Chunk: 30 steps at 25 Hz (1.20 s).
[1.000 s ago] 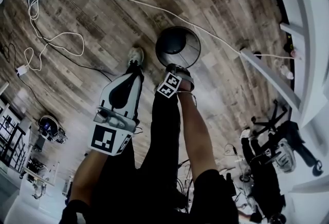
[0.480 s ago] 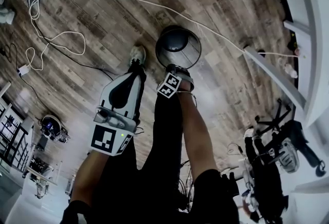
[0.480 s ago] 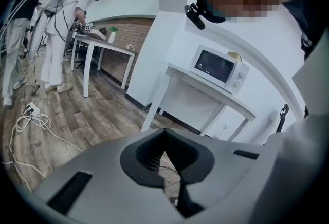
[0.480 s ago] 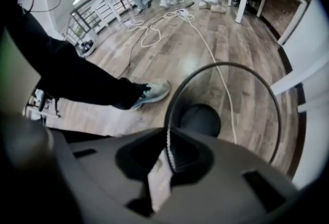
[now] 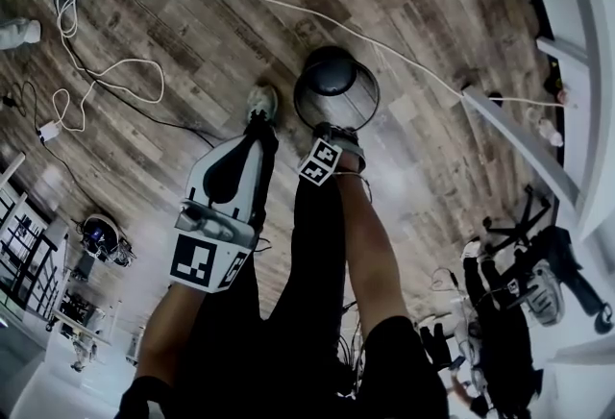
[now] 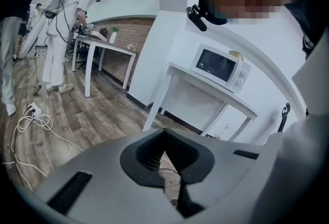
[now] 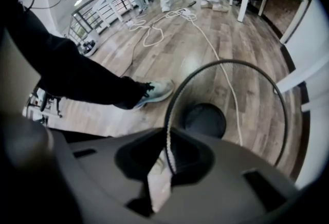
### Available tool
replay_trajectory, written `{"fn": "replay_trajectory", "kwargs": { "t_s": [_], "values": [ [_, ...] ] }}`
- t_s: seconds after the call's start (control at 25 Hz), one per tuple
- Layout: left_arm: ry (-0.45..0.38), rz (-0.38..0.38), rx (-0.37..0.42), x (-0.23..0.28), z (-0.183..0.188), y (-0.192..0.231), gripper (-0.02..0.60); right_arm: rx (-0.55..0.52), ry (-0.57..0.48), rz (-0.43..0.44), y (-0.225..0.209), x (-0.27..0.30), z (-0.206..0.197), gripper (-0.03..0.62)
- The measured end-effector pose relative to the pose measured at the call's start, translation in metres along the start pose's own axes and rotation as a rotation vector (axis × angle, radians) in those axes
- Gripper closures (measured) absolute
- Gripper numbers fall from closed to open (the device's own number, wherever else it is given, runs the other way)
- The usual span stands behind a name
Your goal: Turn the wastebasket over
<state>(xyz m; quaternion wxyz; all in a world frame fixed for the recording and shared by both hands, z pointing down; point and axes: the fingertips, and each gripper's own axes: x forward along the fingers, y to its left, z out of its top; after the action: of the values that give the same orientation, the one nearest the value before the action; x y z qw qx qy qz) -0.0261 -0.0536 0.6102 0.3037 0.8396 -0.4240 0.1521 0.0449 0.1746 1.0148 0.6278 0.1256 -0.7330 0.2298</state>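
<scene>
My right gripper (image 7: 167, 159) points down at the wastebasket (image 7: 204, 120), which stands mouth-up on the wood floor (image 7: 247, 22) just beside my shoe (image 7: 154, 92). Its jaws have just been opening and stand slightly apart, with the near rim running between them and floor showing beside it. My left gripper (image 6: 164, 153) is clear of the basket, its jaws together on nothing.
</scene>
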Motion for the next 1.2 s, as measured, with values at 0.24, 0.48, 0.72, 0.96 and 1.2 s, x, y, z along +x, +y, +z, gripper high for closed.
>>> {"fn": "replay_trajectory", "kwargs": {
  "t_s": [0.24,0.48,0.72,0.96,1.2],
  "values": [
    [0.002,0.003,0.007,-0.001,0.0,0.001,0.551,0.0,-0.012,-0.009,-0.002,0.0,0.001,0.531],
    [-0.002,-0.004,0.009,-0.006,0.004,-0.002,0.551,0.022,-0.019,-0.018,0.002,-0.005,0.0,0.518],
    [-0.018,-0.005,0.002,-0.015,0.018,-0.006,0.549,0.072,-0.04,-0.017,-0.001,-0.032,0.0,0.517],
    [-0.037,-0.021,0.008,-0.023,0.038,-0.018,0.549,0.195,-0.058,0.008,-0.013,-0.07,-0.001,0.553],
    [-0.047,-0.032,0.008,-0.04,0.069,-0.04,0.551,0.394,-0.118,0.04,-0.026,-0.131,0.009,0.56]
  ]
}}
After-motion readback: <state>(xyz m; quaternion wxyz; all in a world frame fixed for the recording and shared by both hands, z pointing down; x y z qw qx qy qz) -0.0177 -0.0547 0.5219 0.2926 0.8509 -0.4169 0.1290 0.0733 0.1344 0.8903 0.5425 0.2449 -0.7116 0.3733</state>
